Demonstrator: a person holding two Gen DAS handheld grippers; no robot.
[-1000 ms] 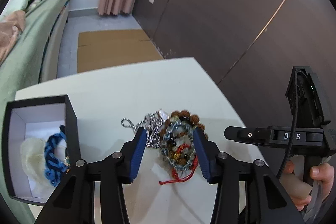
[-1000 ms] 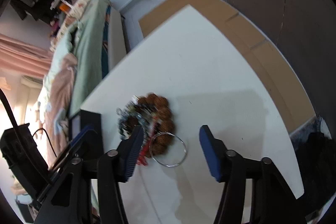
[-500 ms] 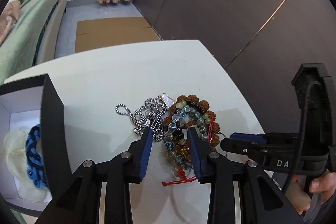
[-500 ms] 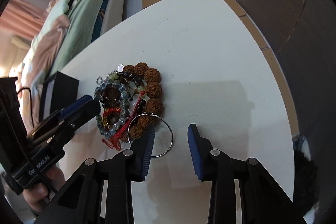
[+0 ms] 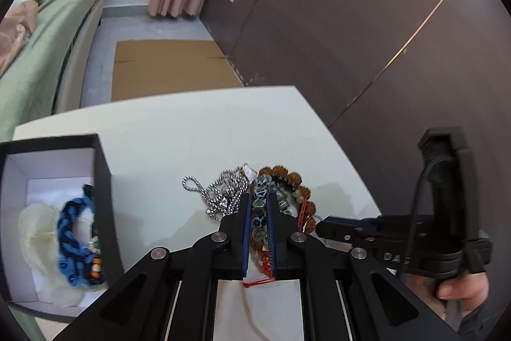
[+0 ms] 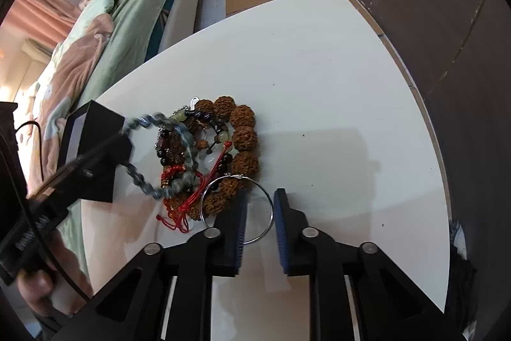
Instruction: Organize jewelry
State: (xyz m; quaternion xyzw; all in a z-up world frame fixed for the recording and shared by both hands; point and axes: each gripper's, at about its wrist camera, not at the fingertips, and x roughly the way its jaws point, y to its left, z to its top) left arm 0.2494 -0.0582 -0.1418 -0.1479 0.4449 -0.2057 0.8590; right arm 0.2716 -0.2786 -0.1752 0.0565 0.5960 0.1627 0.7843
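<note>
The left gripper [image 5: 258,214] had just been closing, and its jaws were clamped on the grey-blue bead bracelet [image 5: 259,206] in the heap of jewelry [image 6: 207,155] on the white table [image 5: 191,133]. In the right wrist view that bracelet was stretched leftward out of the heap.

The right gripper [image 6: 258,206] had just been closing too. The thin silver bangle [image 6: 252,213] crossed the gap between its jaws at the heap's near edge, but I could not tell whether the pads actually pressed on the wire.

The step in hand looked like separating tangled pieces. The black box [image 5: 102,181] stood to the left, already holding a blue braided bracelet [image 5: 75,242]. Next, the beads probably needed lifting free slowly, since the red cord [image 6: 191,197] and silver chain [image 5: 223,190] lay tangled alongside.
</note>
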